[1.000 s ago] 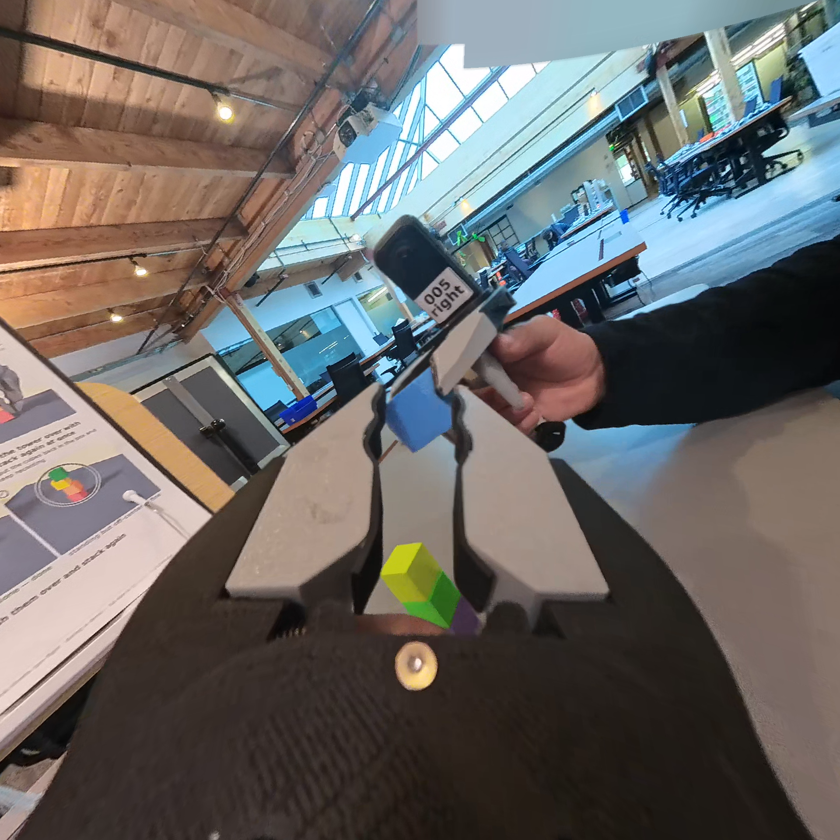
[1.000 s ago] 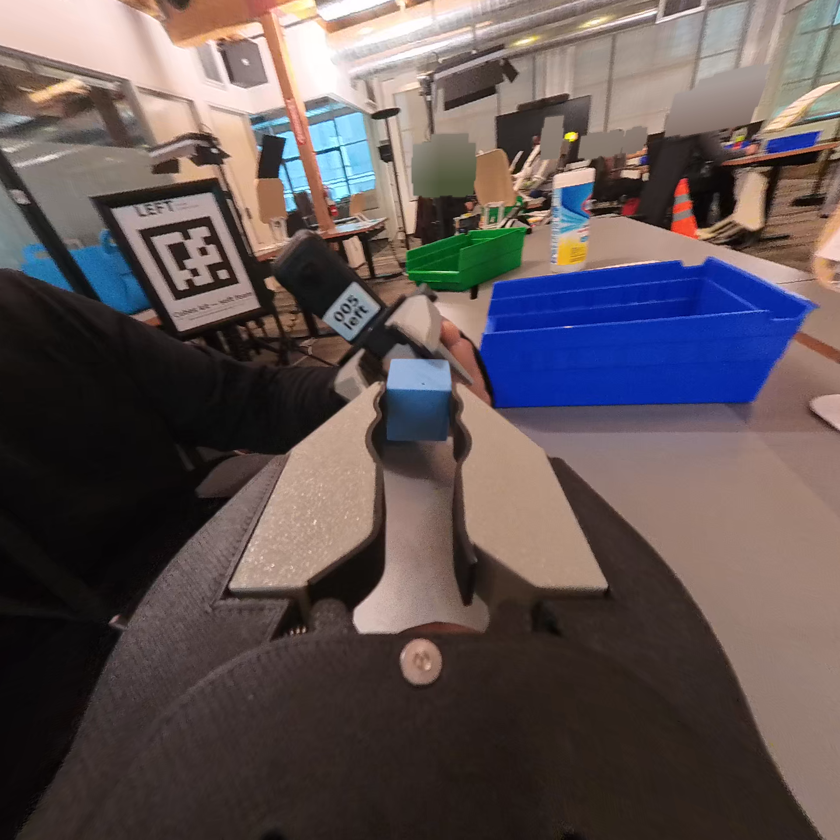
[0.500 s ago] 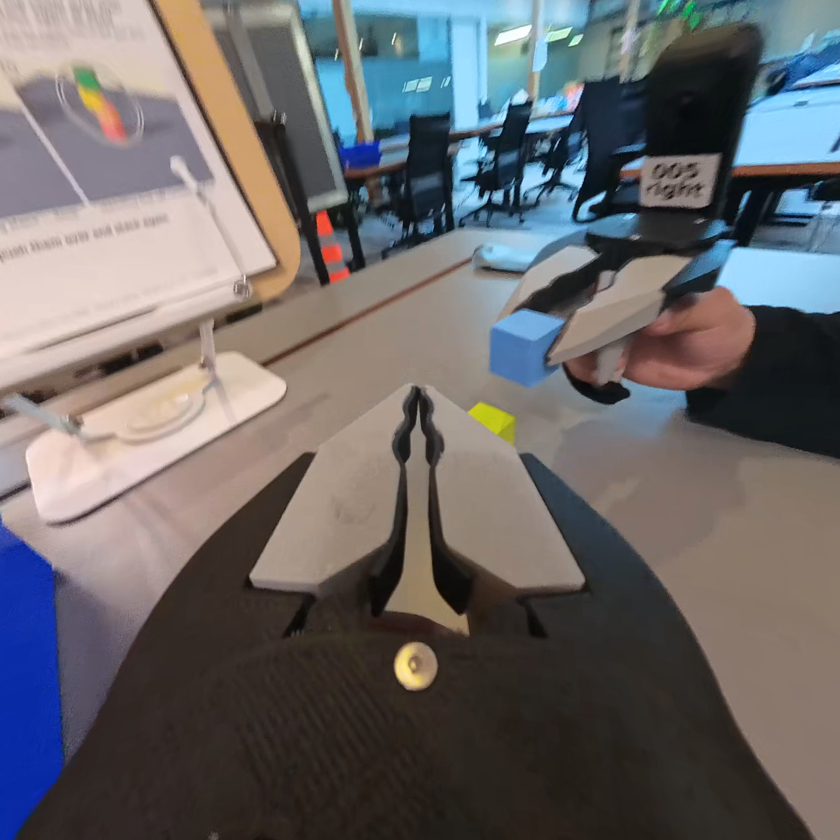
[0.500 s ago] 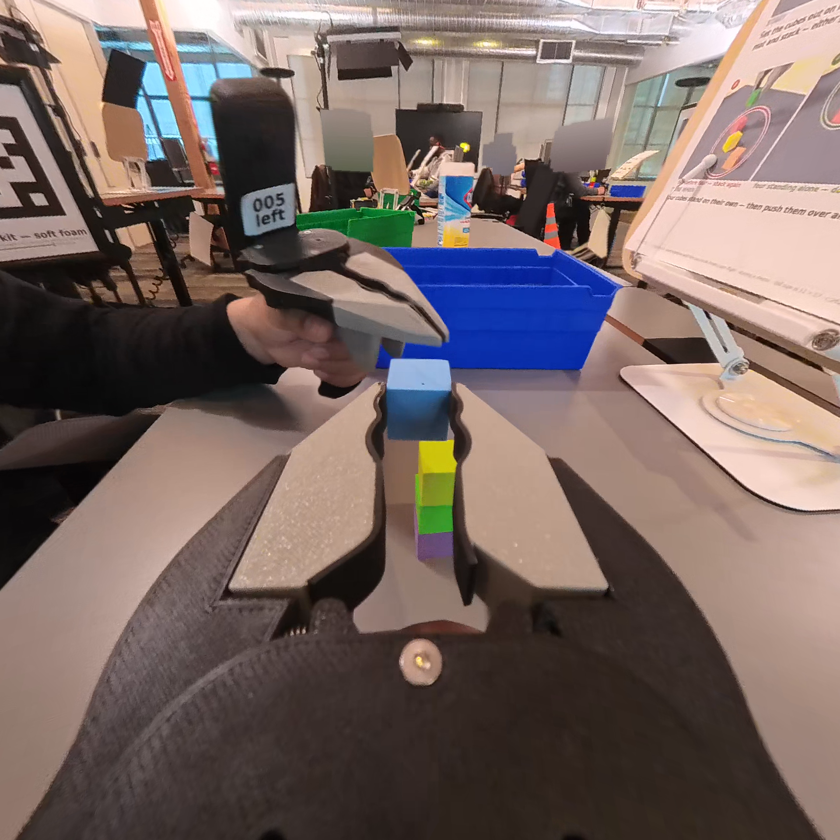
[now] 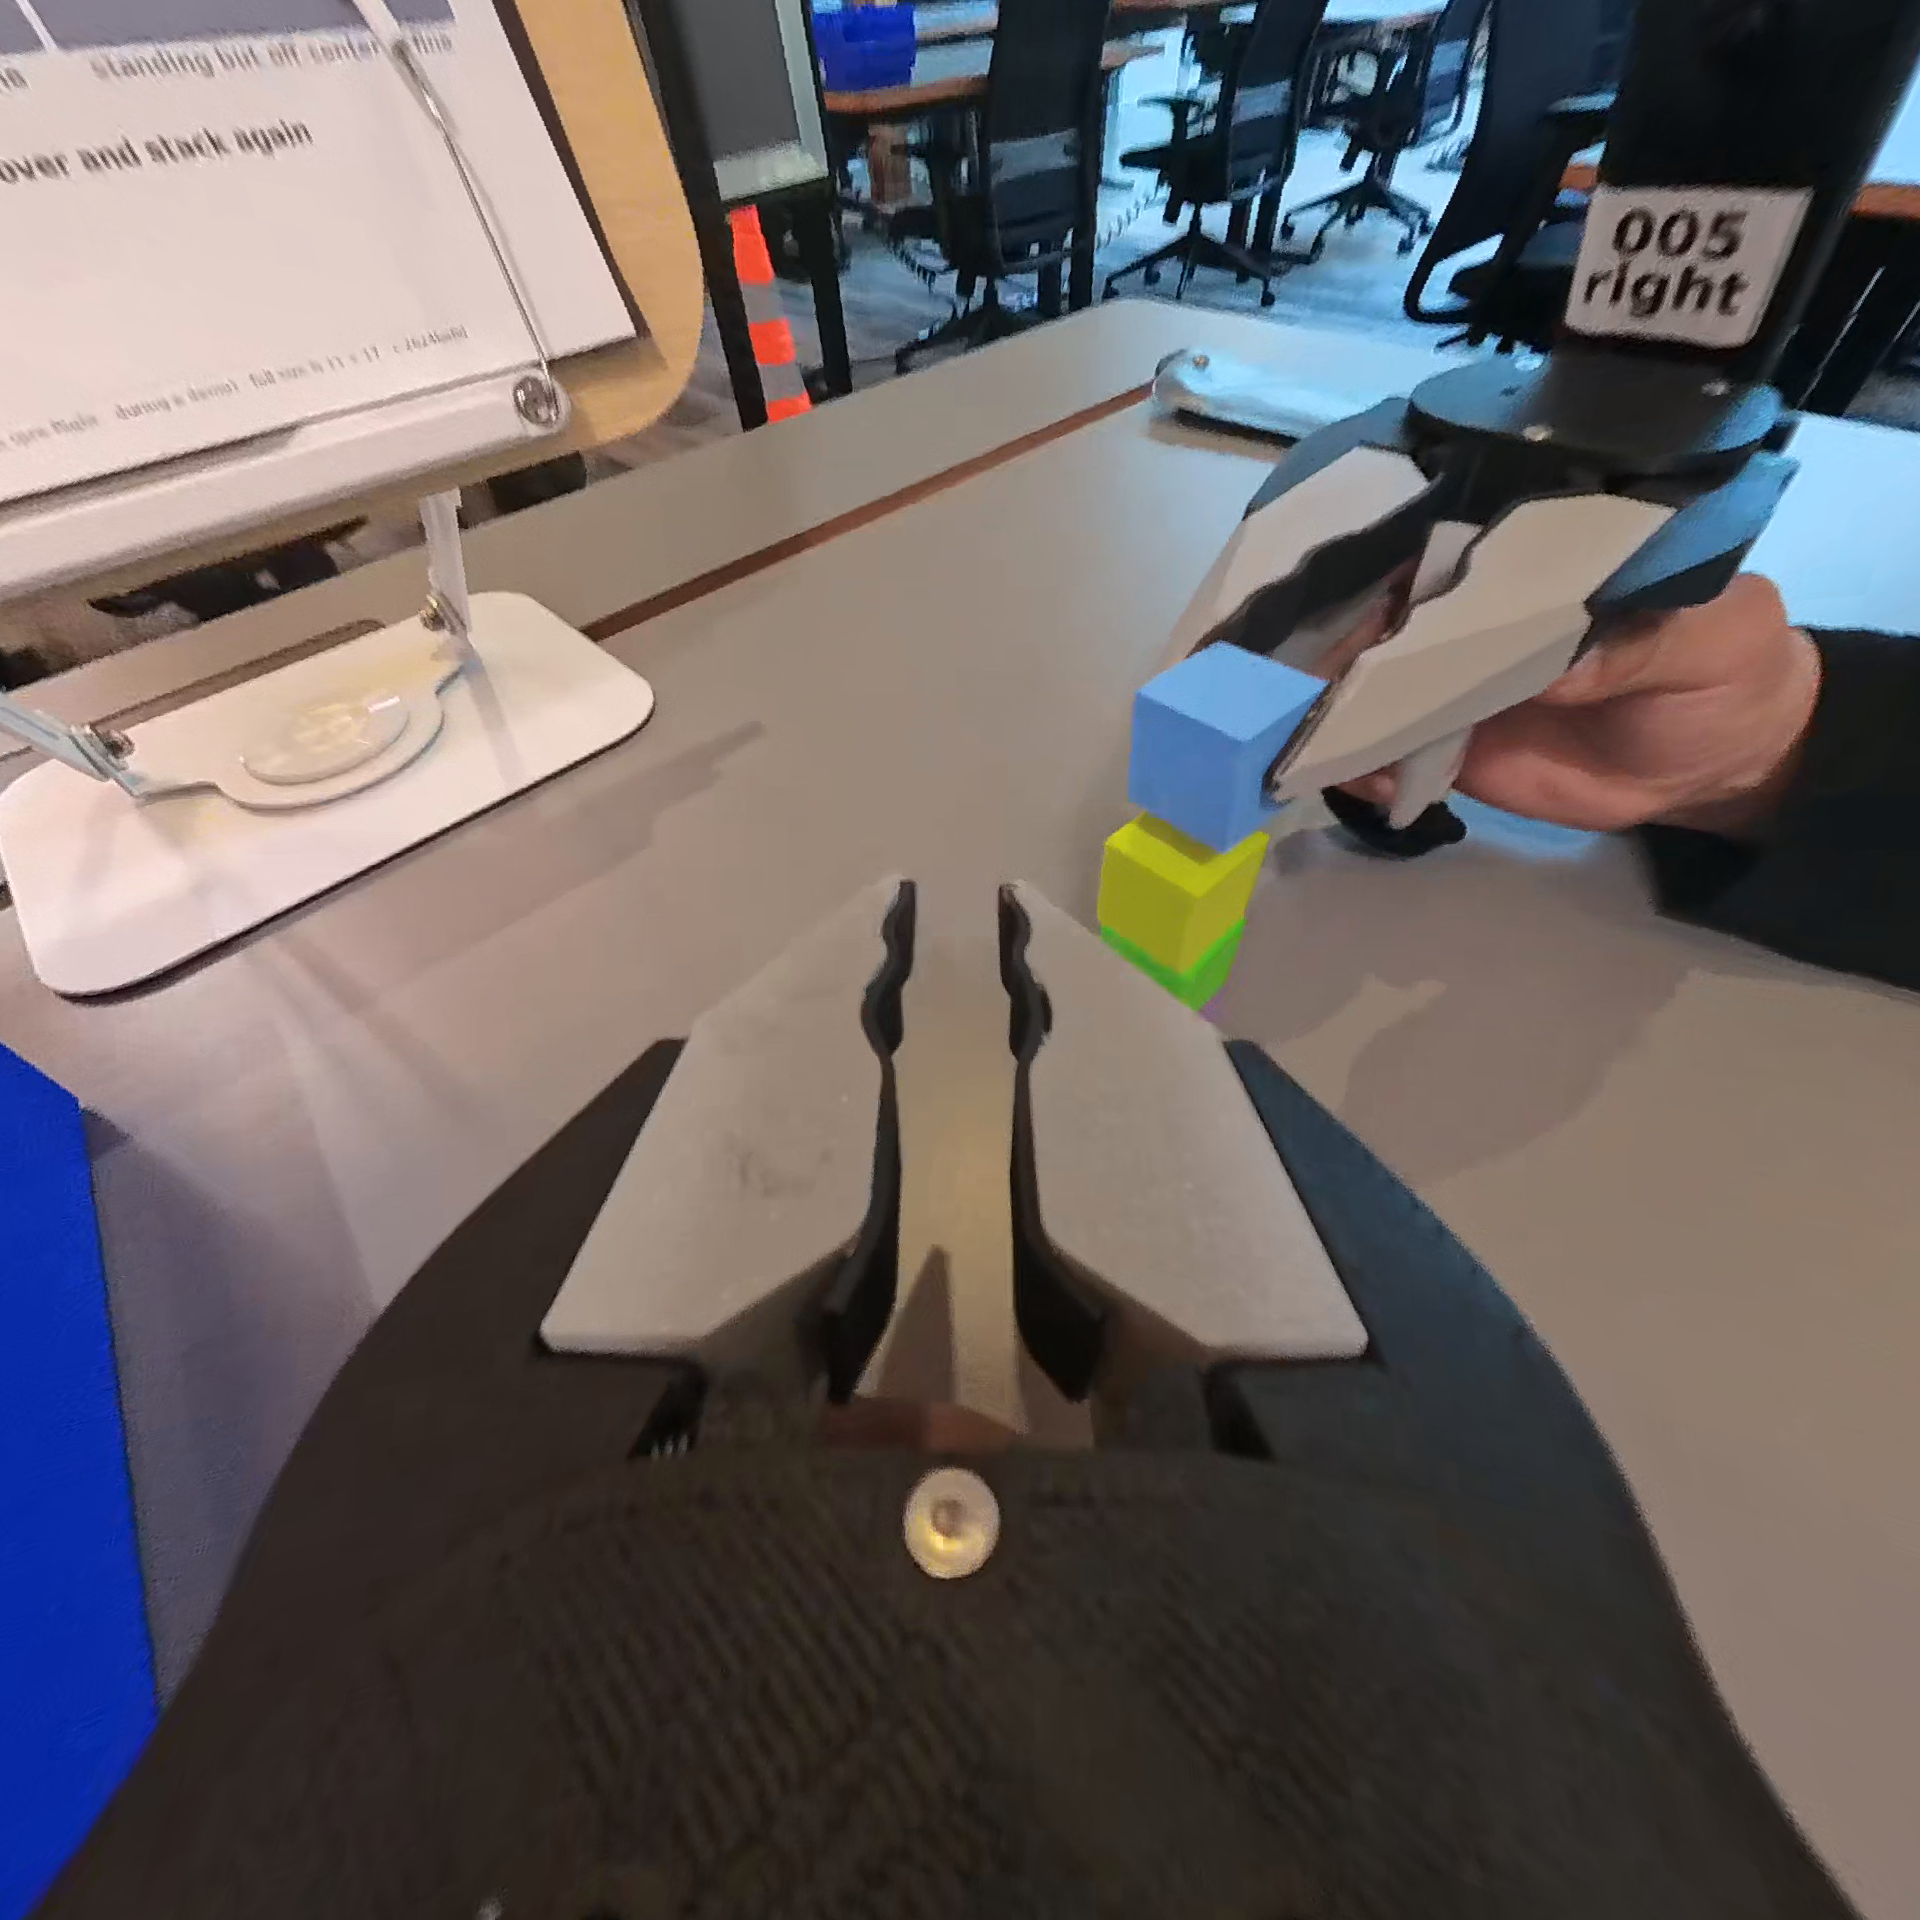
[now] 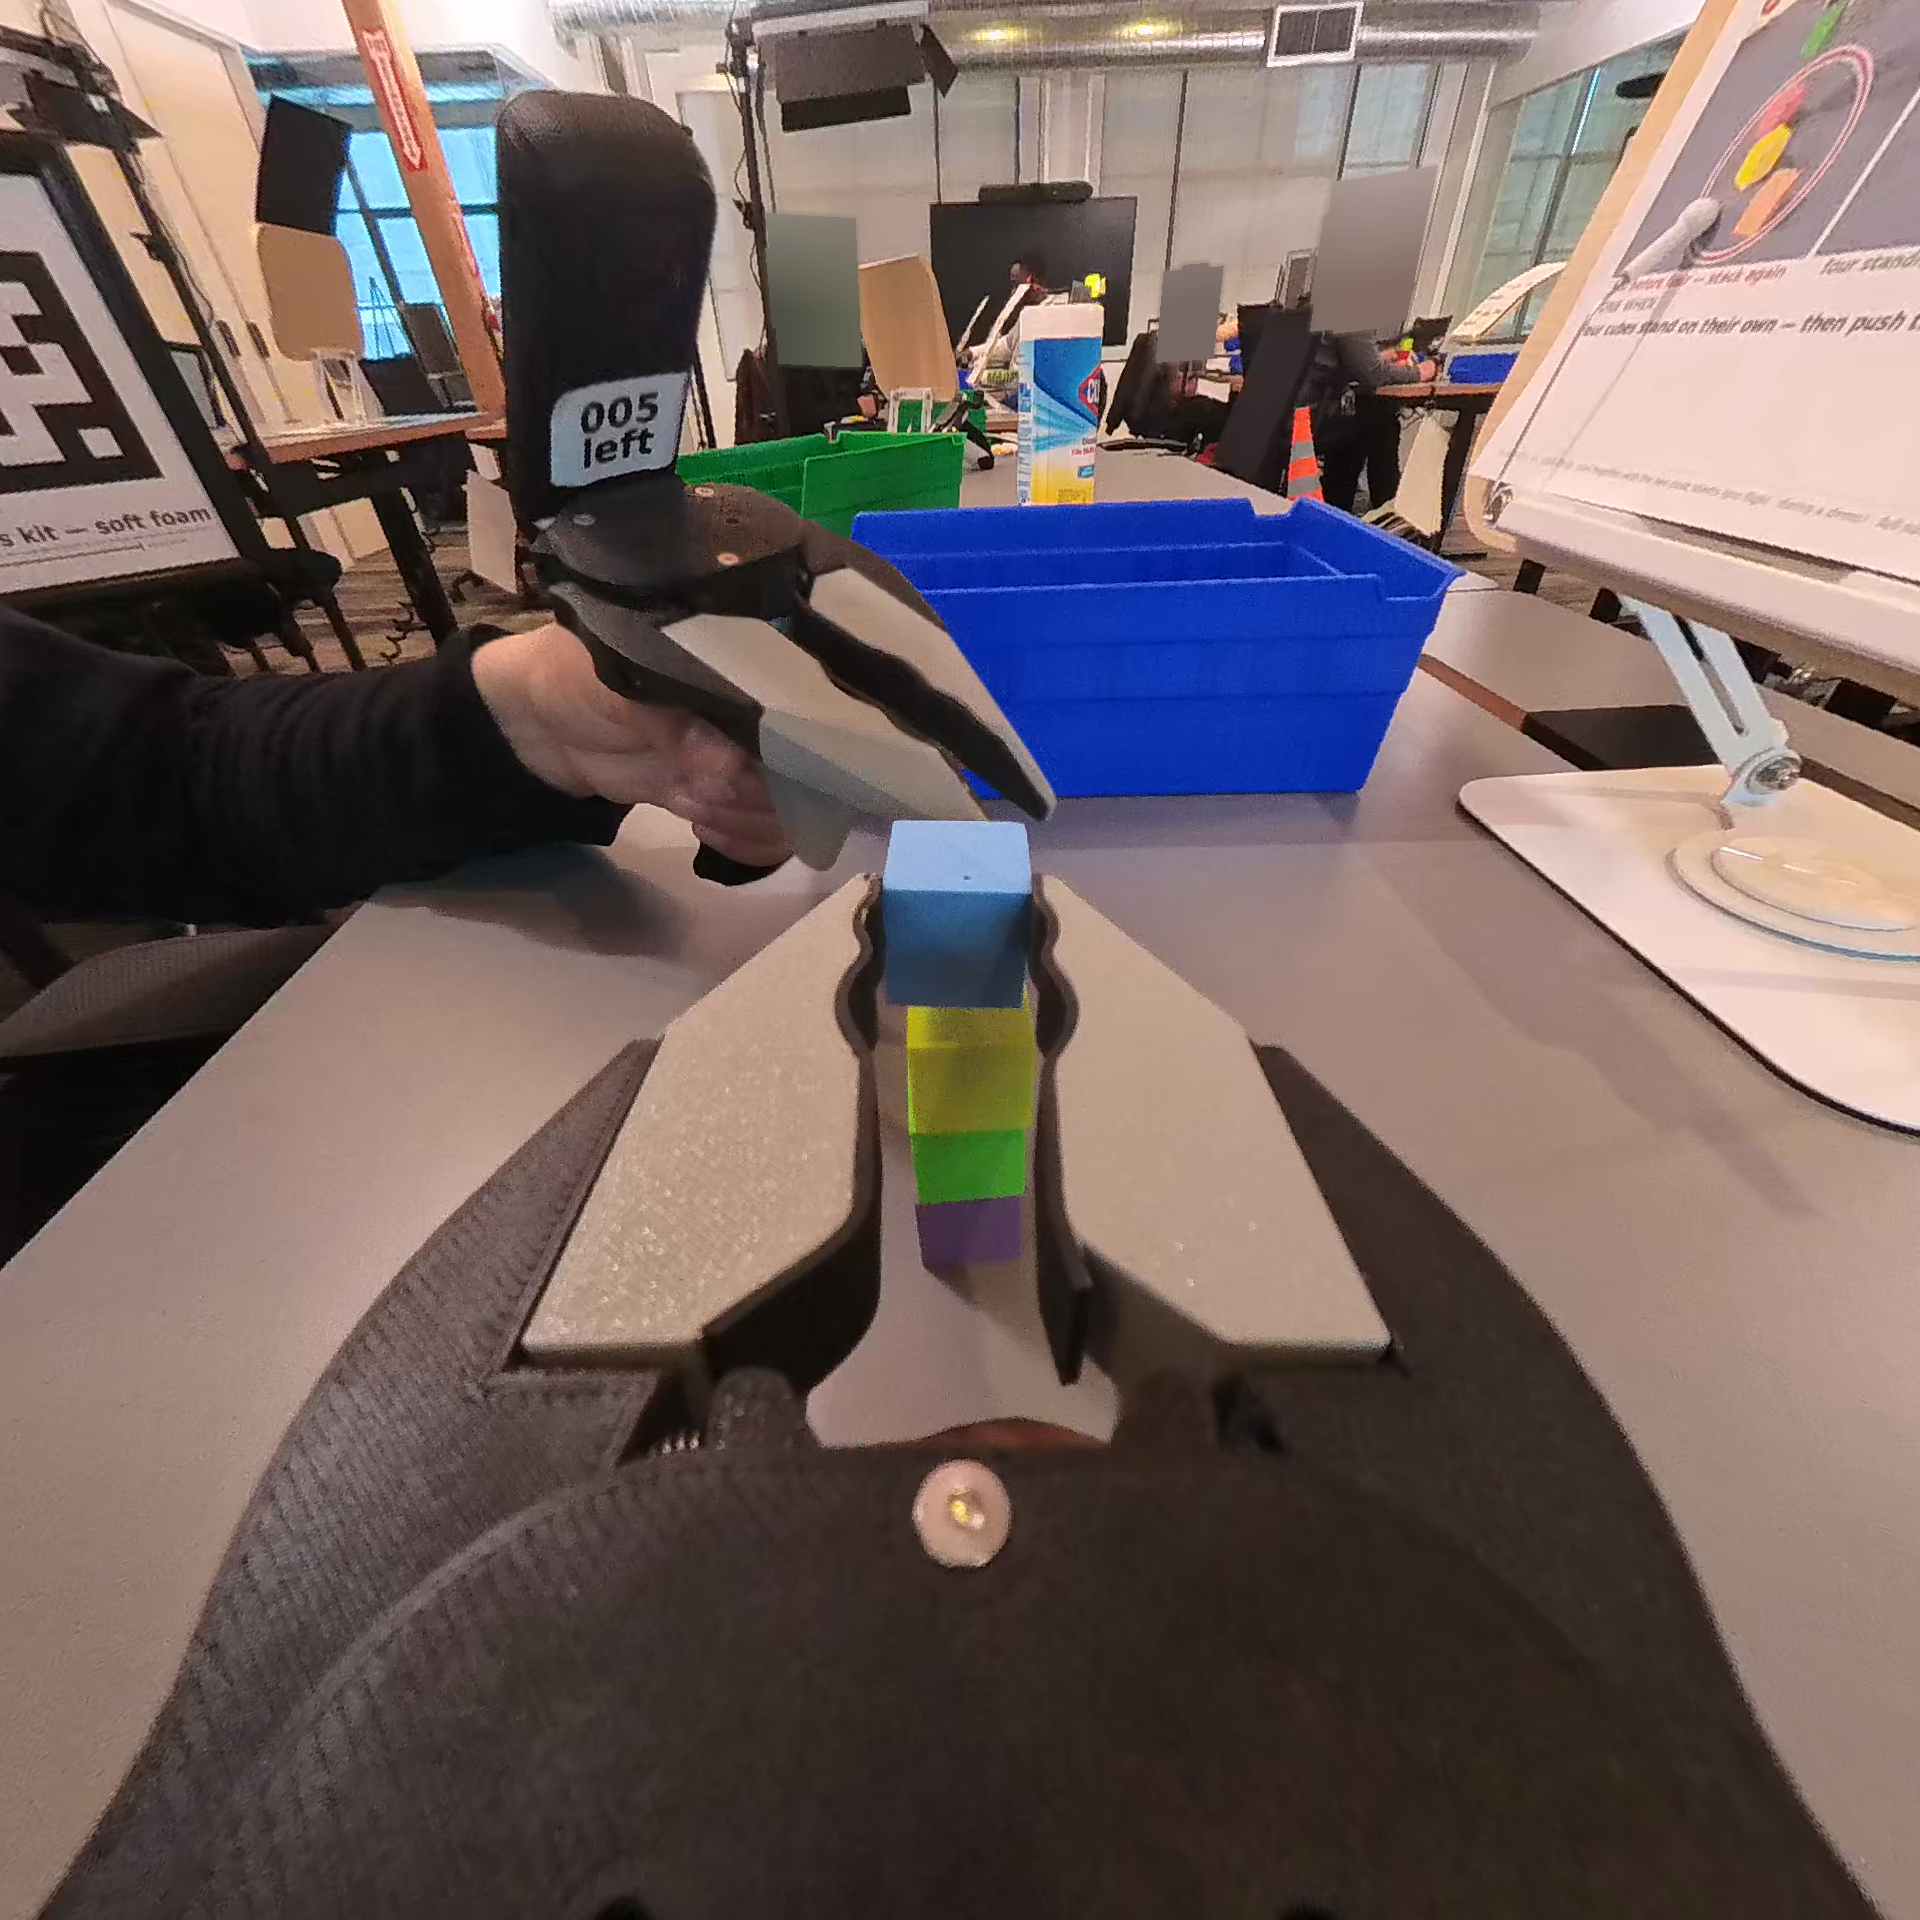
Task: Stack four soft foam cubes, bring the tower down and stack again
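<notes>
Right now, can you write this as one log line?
right gripper: shut on blue cube | over yellow cube, green cube, purple cube | left gripper: open, empty

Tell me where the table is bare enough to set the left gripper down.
Bare grey table lies between the white stand base and the cube tower. Crowded right at the tower, where the right gripper holds the blue cube.

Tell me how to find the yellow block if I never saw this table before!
Look on the grey table, in front of the big blue bin, for a little tower of foam cubes. The yellow cube is just under the blue cube that the right gripper pinches at the top. Below it come a green cube and a purple cube.
</notes>
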